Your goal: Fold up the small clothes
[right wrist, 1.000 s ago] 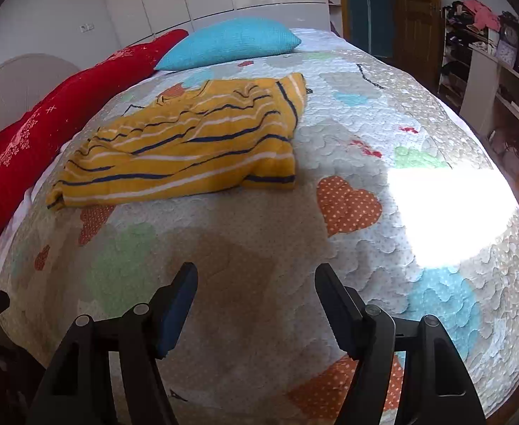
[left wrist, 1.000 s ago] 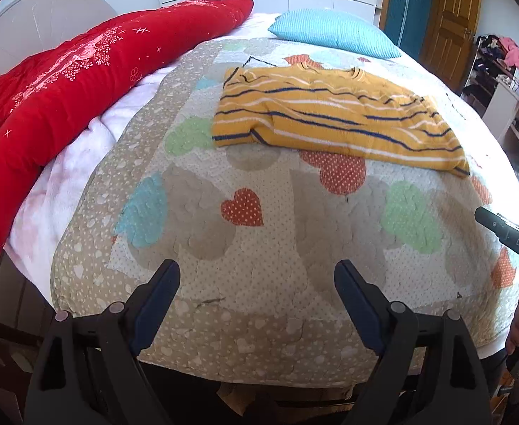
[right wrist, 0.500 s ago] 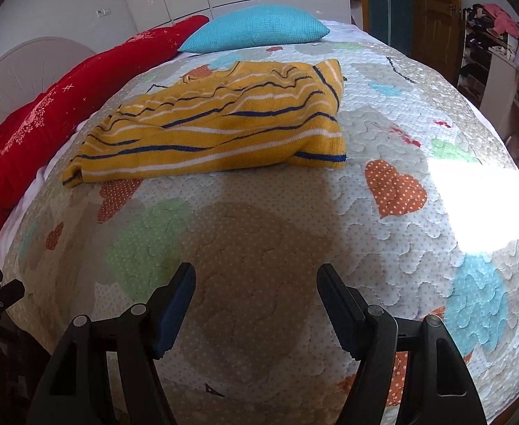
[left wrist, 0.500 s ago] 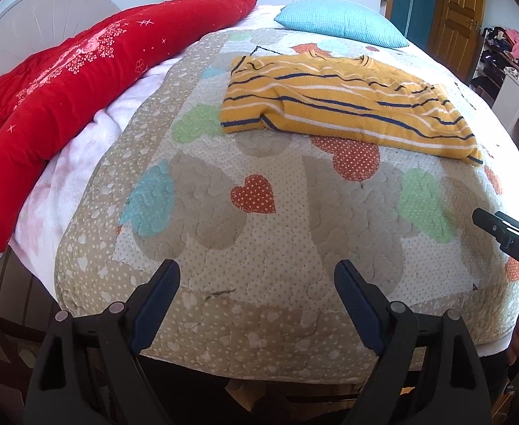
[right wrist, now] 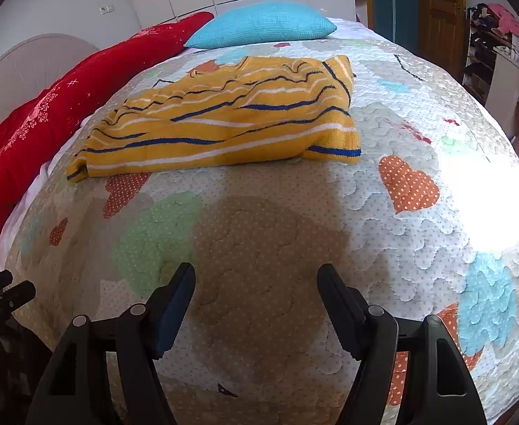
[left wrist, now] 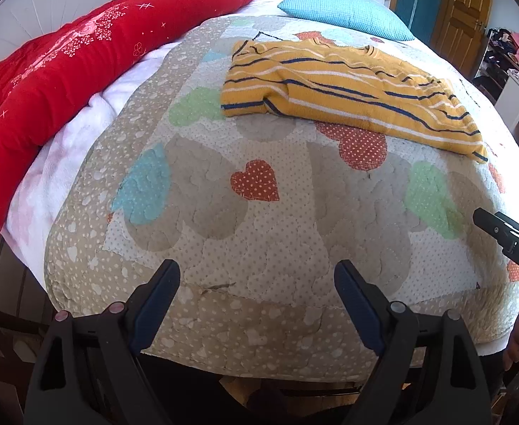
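A yellow knit garment with blue and white stripes (left wrist: 348, 92) lies loosely folded and rumpled across the middle of the quilted bed (left wrist: 252, 241); it also shows in the right wrist view (right wrist: 224, 120). My left gripper (left wrist: 257, 272) is open and empty, above the bed's near edge, well short of the garment. My right gripper (right wrist: 256, 276) is open and empty over the quilt, short of the garment. The right gripper's tip shows at the right edge of the left wrist view (left wrist: 507, 237). The left gripper's tip shows at the left edge of the right wrist view (right wrist: 0, 294).
A long red blanket (left wrist: 82, 56) lies along the bed's left side. A turquoise pillow (left wrist: 344, 10) sits at the far end of the bed. A wooden door (left wrist: 468, 7) and cluttered shelves (left wrist: 514, 53) stand to the right. Bright sun falls on the quilt (right wrist: 486, 191).
Both grippers have moved forward toward the garment, which now looks larger and nearer in both views. Both have stayed open. The garment has not moved.
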